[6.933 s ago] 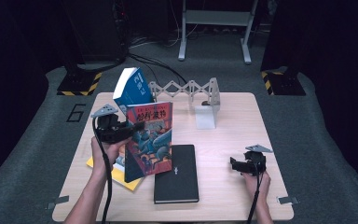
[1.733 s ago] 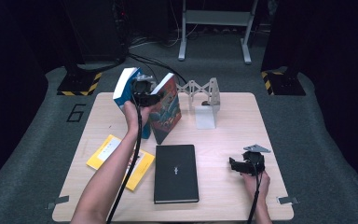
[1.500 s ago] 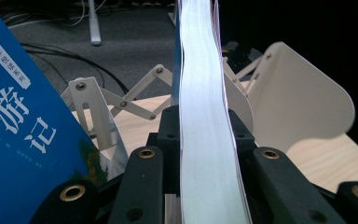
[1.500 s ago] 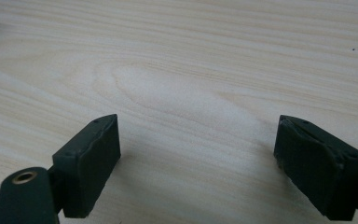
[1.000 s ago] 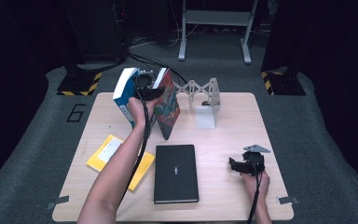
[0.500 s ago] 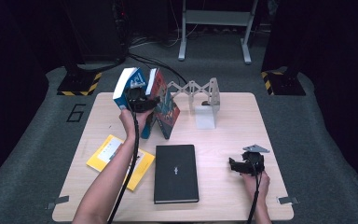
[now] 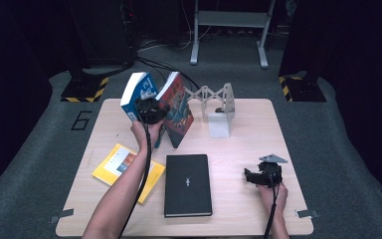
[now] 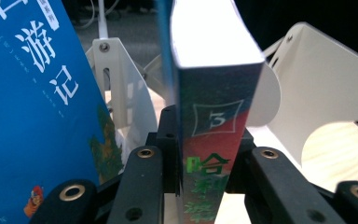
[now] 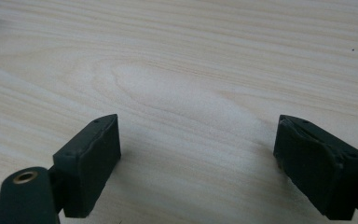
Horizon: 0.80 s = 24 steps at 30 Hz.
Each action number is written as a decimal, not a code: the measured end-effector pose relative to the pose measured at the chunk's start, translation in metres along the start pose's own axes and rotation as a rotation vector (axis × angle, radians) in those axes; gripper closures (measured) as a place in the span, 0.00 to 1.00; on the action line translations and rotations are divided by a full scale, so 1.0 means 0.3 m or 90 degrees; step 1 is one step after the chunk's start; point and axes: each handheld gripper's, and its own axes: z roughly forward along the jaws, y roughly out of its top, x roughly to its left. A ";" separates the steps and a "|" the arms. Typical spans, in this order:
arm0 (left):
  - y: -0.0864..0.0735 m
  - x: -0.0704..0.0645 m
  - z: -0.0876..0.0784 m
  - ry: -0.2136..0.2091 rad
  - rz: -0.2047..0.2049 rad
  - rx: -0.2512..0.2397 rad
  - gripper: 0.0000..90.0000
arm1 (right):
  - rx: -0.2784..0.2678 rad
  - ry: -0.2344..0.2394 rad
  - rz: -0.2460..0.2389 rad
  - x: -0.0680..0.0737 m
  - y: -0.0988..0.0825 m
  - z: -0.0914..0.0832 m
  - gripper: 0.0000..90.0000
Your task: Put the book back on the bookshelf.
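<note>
One red-blue book (image 8: pixel 214 154), spine numbered "3", perhaps

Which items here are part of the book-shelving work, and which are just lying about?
In use: left gripper, shut on the red-and-blue book; blue book leaning in the white folding rack.
Lying about: black book; yellow book; right gripper, open over the table.

four books (image 7: pixel 188 184), one rack (image 7: pixel 214 98), two tools (image 7: pixel 251 176).

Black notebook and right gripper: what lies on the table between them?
Nothing; in the high view the stretch between the black notebook and the right gripper is bare wood of the table.
</note>
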 end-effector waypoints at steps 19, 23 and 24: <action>0.007 -0.023 0.016 0.012 -0.008 -0.022 0.82 | 0.000 0.002 -0.004 0.000 0.000 0.001 0.16; 0.031 -0.031 0.003 -0.027 0.026 0.010 0.80 | 0.001 0.002 -0.007 0.000 0.001 0.001 0.16; 0.037 -0.033 0.001 -0.035 0.034 0.017 0.79 | -0.004 0.001 -0.008 0.000 0.000 0.002 0.16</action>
